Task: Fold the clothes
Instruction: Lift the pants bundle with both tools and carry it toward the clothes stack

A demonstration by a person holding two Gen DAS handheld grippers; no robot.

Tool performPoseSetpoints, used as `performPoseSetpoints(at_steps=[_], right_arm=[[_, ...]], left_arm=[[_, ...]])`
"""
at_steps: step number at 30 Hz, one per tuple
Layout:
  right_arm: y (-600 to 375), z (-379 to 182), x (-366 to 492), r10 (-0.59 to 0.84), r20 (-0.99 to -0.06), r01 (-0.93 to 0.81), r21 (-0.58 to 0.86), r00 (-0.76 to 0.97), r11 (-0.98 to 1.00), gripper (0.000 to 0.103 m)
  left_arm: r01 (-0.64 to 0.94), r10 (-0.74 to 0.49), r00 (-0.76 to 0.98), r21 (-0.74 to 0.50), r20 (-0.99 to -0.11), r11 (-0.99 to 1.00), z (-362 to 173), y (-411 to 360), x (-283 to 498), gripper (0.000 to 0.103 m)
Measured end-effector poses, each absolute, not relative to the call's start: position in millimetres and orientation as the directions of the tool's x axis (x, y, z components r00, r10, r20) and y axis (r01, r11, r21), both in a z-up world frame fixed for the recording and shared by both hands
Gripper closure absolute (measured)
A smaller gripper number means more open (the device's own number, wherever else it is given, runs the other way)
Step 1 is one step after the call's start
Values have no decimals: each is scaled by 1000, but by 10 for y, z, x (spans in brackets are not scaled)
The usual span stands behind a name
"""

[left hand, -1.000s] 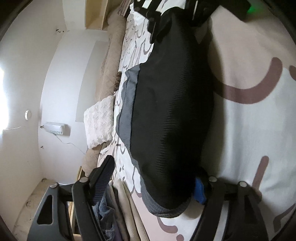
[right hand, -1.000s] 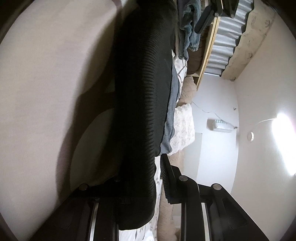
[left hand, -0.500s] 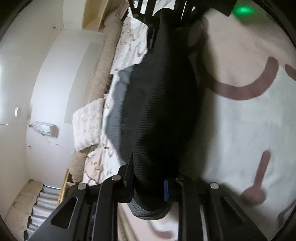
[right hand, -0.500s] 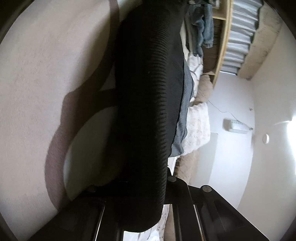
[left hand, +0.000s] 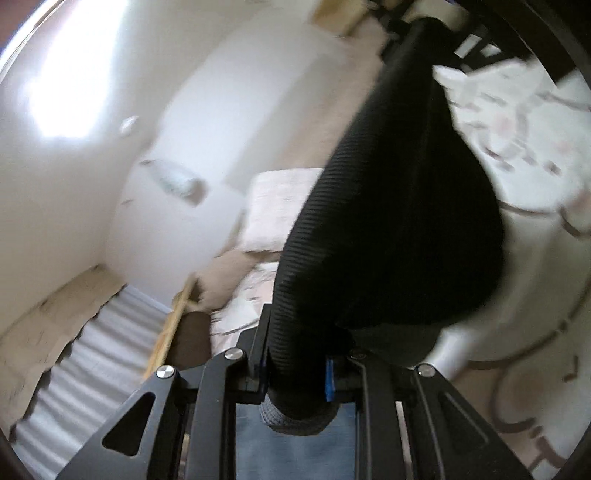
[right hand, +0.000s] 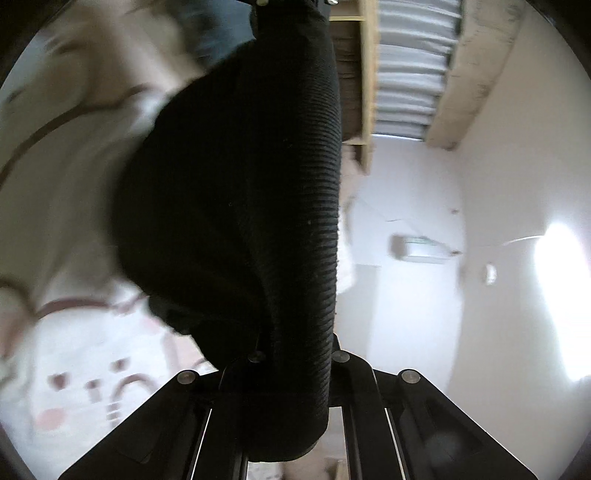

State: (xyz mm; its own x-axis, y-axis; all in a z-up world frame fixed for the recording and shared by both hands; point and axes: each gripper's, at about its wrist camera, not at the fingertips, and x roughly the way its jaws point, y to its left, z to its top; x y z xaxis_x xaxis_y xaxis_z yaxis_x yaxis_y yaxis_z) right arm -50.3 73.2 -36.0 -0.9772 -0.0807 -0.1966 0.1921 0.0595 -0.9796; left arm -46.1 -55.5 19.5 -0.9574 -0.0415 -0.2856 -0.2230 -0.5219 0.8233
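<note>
Left wrist view
Left gripper point(left hand: 297, 365): pinching the ribbed edge of the black garment point(left hand: 399, 229), fingers pressed onto the cloth.
Garment: stretched taut from this gripper up to the right gripper point(left hand: 424, 22) at the top, its body sagging in a pouch above the bed sheet point(left hand: 535, 206).
Pillow point(left hand: 273, 206): pale, left of the garment, on the bed.

Right wrist view
Right gripper point(right hand: 295, 363): clamped on the garment's point(right hand: 236, 206) other end, cloth bunched between the fingers.
Garment: runs up from this gripper to the top edge, hanging over the patterned sheet point(right hand: 74, 369) to its left.
Wall unit point(right hand: 421, 249): right of the garment, blurred.
</note>
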Motion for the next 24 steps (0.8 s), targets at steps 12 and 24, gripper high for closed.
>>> performPoseSetpoints(at_steps=[12, 24], right_arm=[[-795, 1120, -1191, -180, -96, 134, -969, -979, -210, 98], [-2200, 1108, -2045, -174, -133, 177, -948, -976, -266, 98]], left_arm=[[45, -272, -949, 787, -159, -615, 1367, -1950, -1101, 81], [167, -401, -871, 597, -283, -785, 1343, -3166, -2278, 81]])
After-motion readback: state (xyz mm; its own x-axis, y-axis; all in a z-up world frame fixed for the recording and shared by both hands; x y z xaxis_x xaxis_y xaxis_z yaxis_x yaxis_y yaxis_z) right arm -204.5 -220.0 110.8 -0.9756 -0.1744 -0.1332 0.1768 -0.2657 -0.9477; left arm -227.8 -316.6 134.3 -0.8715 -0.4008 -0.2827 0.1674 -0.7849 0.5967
